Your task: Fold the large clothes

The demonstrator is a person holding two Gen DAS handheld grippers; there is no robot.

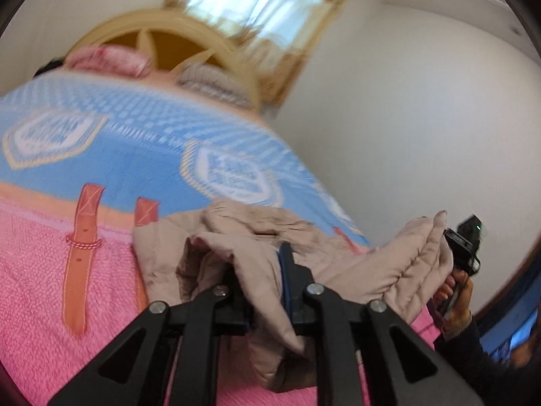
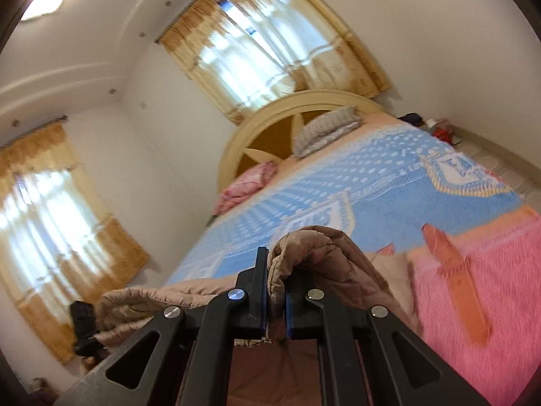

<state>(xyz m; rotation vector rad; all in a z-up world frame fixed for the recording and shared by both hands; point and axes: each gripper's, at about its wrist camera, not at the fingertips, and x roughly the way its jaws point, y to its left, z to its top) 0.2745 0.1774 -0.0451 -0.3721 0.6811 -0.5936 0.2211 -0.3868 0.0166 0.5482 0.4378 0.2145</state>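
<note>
Left wrist view shows the bed (image 1: 40,270) under its pink and blue blanket (image 1: 142,155), with the beige jacket (image 1: 236,230) lifted off the pink end near the foot edge, likely to spread it for folding. Each hand-held gripper pinches one part so the cloth hangs between them: the left hand-held gripper (image 1: 260,270) is clamped on a fold draped over its fingers, and the right hand-held gripper (image 2: 275,291) is squeezed together on a bunched edge.

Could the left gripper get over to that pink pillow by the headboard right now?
Probably not as things stand. The left gripper has the beige quilted jacket between its jaws, and the pink pillow lies at the far end of the bed, across the whole blanket.
</note>
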